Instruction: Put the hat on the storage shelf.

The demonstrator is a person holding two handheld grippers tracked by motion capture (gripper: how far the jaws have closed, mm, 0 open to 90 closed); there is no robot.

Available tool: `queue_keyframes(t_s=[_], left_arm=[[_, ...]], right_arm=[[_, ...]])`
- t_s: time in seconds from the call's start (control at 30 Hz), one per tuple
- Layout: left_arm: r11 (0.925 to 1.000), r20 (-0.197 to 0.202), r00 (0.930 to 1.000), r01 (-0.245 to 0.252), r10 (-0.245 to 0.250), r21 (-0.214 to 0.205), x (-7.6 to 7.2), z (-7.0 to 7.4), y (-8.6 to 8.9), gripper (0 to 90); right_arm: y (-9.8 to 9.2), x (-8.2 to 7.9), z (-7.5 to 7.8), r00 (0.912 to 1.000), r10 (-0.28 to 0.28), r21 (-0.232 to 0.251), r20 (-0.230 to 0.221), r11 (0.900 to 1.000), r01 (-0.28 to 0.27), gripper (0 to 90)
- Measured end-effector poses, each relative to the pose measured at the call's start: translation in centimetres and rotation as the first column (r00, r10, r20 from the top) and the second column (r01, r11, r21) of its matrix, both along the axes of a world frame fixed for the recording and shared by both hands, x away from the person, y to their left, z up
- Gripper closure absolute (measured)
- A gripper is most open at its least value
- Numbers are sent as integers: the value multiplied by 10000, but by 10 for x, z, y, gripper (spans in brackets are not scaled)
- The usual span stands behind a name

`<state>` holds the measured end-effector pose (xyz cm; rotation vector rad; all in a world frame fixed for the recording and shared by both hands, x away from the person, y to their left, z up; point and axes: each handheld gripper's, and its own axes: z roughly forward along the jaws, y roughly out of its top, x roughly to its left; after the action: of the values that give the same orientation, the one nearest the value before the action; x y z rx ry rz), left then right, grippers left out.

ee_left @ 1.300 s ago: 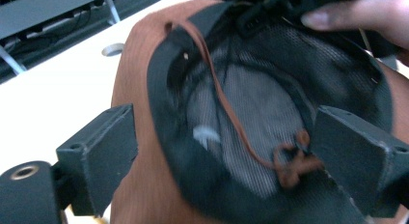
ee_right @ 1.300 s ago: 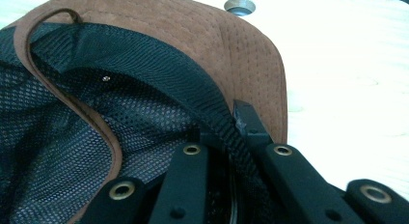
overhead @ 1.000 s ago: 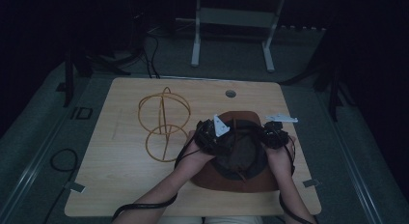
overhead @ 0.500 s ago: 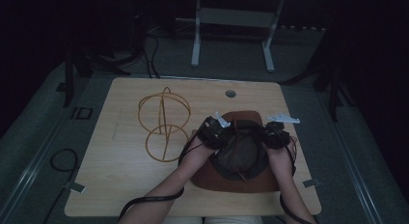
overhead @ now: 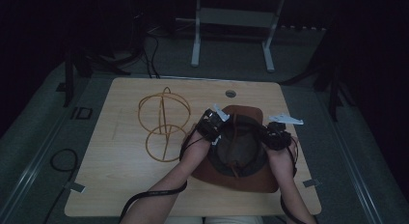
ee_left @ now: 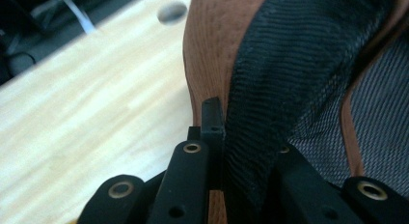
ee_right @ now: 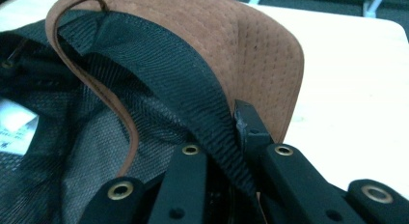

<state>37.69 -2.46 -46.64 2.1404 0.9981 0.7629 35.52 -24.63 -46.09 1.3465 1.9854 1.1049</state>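
Both my tongs pinch the hat (overhead: 239, 151) at its black inner band (ee_right: 193, 89), left tongs (ee_left: 219, 137) just closed; soft, light, floppy, centre frame.

- My fingers (ee_left: 212, 122) are matte black bars set with brass-ringed screw holes.
- A grey three-cornered plate (overhead: 286, 119) tops each gripper.
- Black cables (overhead: 149, 197) trail behind.
- My forearms are bare.
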Motion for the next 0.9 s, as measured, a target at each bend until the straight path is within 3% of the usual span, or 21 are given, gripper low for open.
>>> queue_keyframes(t_s=[0.2,0.3,0.43,0.57,0.63,0.7,0.73,0.87,0.9], left_arm=[[9999,787,9969,60,-48,-149,-8,11,-1,867],[9998,1346,9908,174,-158,-105,-14,16,-3,867],[9982,2016,9791,370,-269,-465,-22,28,-2,867],[9933,2758,9598,783,-522,-846,-28,37,4,866],[9907,3027,9519,838,-479,-1070,-32,41,8,866],[9855,3400,9384,1111,-615,-1283,-37,43,11,866],[9817,3654,9276,1354,-780,-1343,-40,45,14,866],[9663,4161,9029,1937,-1081,-1693,-51,49,22,866],[9547,4239,8957,2314,-1342,-1868,-53,49,26,865]], right_arm=[[-3,-15,8,9993,272,111,237,9996,-275,788],[-10,-21,10,9983,467,327,342,9983,-479,743],[-20,-34,16,9940,932,528,571,9940,-963,613],[-32,-50,29,9853,1441,1044,914,9826,-1534,513],[-39,-61,39,9786,1556,890,1343,9817,-1683,496],[-47,-71,48,9728,1449,488,1807,9865,-1560,493],[-52,-75,53,9702,1315,408,2034,9889,-1426,493],[-75,-81,65,9651,1105,376,2372,9917,-1228,490],[-81,-81,66,9658,1072,381,2360,9921,-1194,490]])
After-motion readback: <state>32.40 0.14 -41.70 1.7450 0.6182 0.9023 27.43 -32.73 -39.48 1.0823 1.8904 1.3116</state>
